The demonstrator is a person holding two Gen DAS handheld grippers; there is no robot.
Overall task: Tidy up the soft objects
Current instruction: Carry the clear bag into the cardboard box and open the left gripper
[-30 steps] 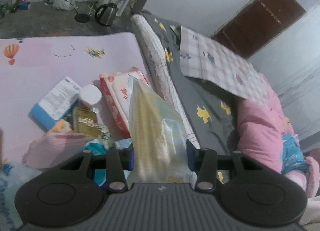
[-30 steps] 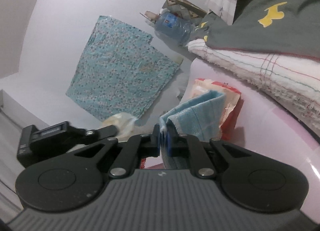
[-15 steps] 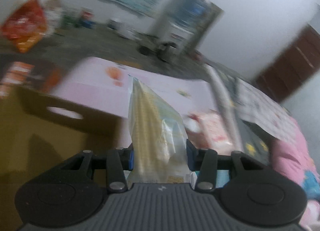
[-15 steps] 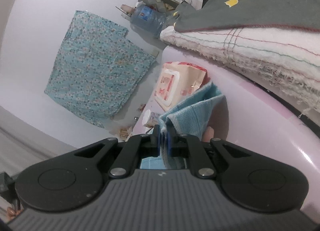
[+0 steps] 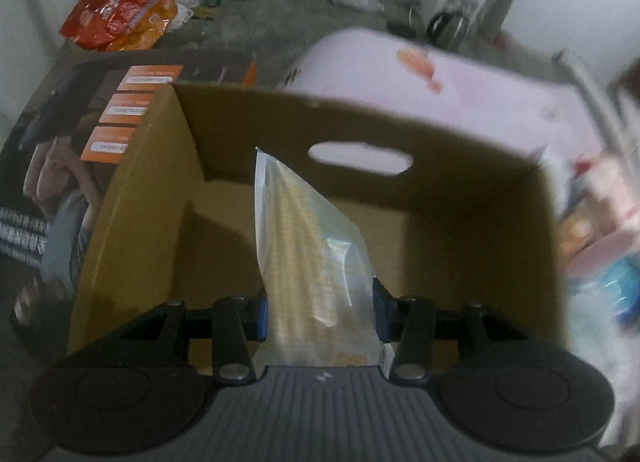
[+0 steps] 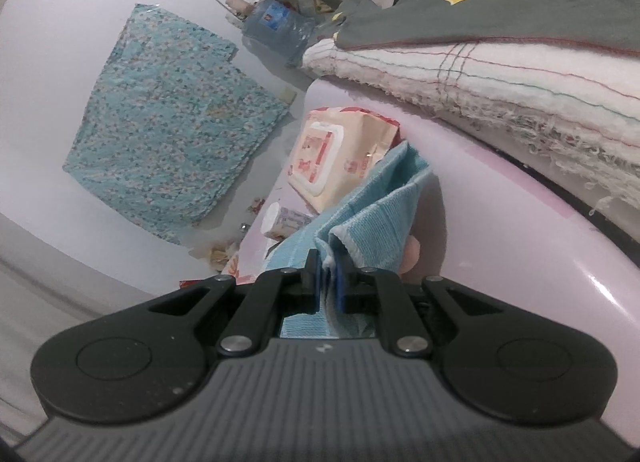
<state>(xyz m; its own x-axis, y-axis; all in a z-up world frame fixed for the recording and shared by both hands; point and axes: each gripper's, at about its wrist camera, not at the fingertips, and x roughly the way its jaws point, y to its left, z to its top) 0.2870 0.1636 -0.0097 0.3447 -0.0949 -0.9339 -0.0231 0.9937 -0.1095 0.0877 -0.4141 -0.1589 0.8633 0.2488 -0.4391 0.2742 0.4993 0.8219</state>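
Observation:
My left gripper (image 5: 319, 302) is shut on a clear plastic bag with a yellowish cloth inside (image 5: 308, 254) and holds it over the open cardboard box (image 5: 132, 197), whose inside looks bare. My right gripper (image 6: 327, 282) is shut on a folded light blue towel (image 6: 372, 213), held above the pink mat (image 6: 500, 221). A pack of wet wipes (image 6: 332, 157) lies on the mat just beyond the towel.
A bed with a white blanket (image 6: 500, 81) and grey sheet borders the mat. A white-capped bottle (image 6: 280, 217) lies on the mat. More items (image 5: 600, 221) lie right of the box. An orange bag (image 5: 120, 5) and a kettle (image 5: 446, 25) stand on the floor.
My left gripper swung left from the pile on the mat to over the cardboard box, still holding the bag. My right gripper tilted slightly with the towel.

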